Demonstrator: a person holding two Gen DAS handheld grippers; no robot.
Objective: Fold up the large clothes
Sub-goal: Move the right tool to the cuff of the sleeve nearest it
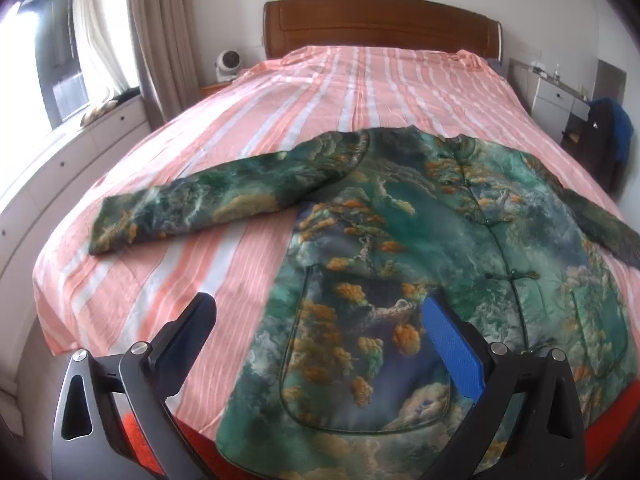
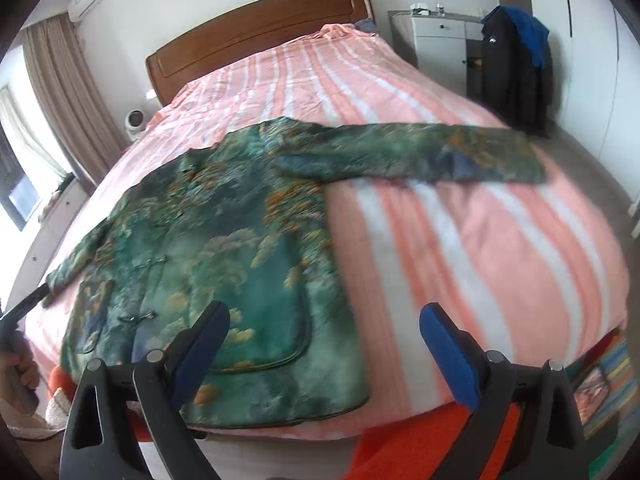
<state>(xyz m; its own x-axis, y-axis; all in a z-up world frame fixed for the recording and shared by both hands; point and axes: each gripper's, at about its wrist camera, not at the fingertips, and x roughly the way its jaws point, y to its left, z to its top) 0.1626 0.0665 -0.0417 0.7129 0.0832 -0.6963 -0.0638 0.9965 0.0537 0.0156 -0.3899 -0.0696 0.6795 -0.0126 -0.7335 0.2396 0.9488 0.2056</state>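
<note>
Two grippers hang above the near edge of a bed [image 1: 400, 80], both tilted down toward it. The left gripper [image 1: 320, 320] has its jaws spread wide, nothing between them; one blue pad [image 1: 452, 344] faces the camera over the jacket's hem corner without touching it. The right gripper [image 2: 324, 328] also stands wide open and empty, its jaws clear of the cloth, the left finger over the jacket's near corner and the right over bare bedspread.

Just beyond the fingers lies the jacket [image 1: 420, 248], a padded green garment printed with orange and cream clouds. It rests flat on the pink-and-white striped bedspread [image 1: 340, 92], front side up, hem at the near edge of the bed, collar [image 1: 464, 144] pointing to the headboard. A row of knot buttons runs down its middle and a curved patch pocket [image 2: 256, 304] sits on each front panel. Both sleeves are spread out sideways: one sleeve [image 1: 192, 208] reaches toward the window side, the other sleeve [image 2: 416, 156] toward the wardrobe side.

At the low left of the right wrist view a hand [image 2: 20, 368] grips the other tool's handle.

Farther back stands a wooden headboard [image 1: 380, 24], a small white fan [image 1: 228, 64] beside it, curtains [image 1: 160, 32] by the window, and dark clothes [image 2: 516, 64] hung near a white cabinet [image 2: 436, 40].
</note>
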